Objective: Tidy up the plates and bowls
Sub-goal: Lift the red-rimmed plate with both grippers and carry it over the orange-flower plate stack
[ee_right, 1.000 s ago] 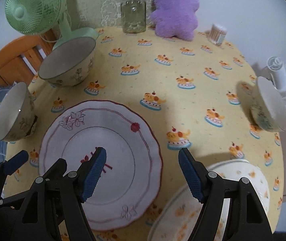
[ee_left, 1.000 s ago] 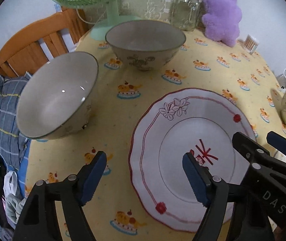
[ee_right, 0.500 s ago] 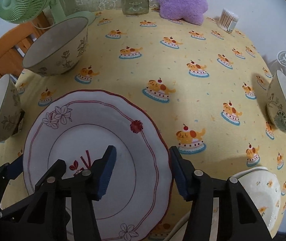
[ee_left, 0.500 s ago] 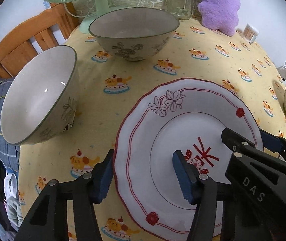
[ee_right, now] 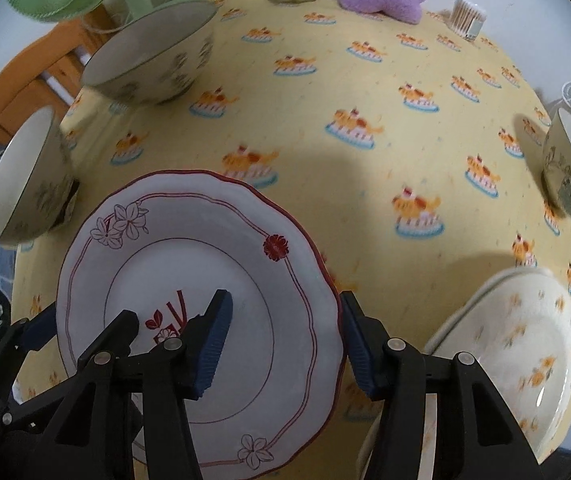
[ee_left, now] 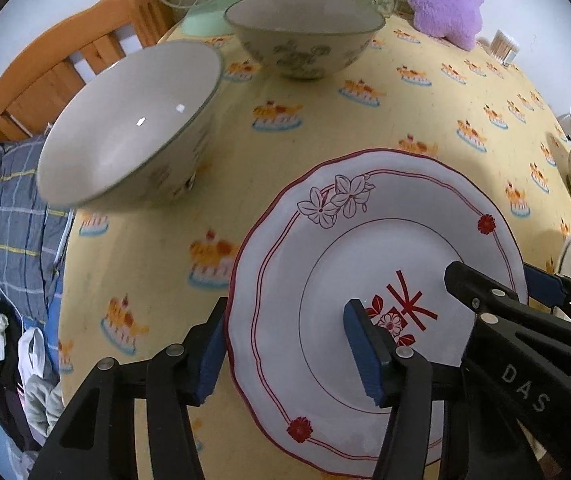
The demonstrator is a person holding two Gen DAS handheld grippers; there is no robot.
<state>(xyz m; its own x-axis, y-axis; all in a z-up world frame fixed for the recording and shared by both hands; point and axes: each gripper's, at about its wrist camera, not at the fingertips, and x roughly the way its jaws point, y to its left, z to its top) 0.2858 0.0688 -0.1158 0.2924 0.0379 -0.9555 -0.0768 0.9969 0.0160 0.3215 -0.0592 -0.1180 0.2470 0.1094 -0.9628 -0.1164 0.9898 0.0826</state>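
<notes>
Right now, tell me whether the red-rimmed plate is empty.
Empty. The red-rimmed plate shows only its painted flowers and bare white surface on the yellow tablecloth.

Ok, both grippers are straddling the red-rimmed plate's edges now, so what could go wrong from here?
1. The left gripper and right gripper each straddle only the rim of the plate; uneven lifting could tilt it out.
2. The cream dish sits close beside the right gripper's outer finger and might get knocked.
3. The nearest bowl leans on its side and could roll if bumped.
</notes>
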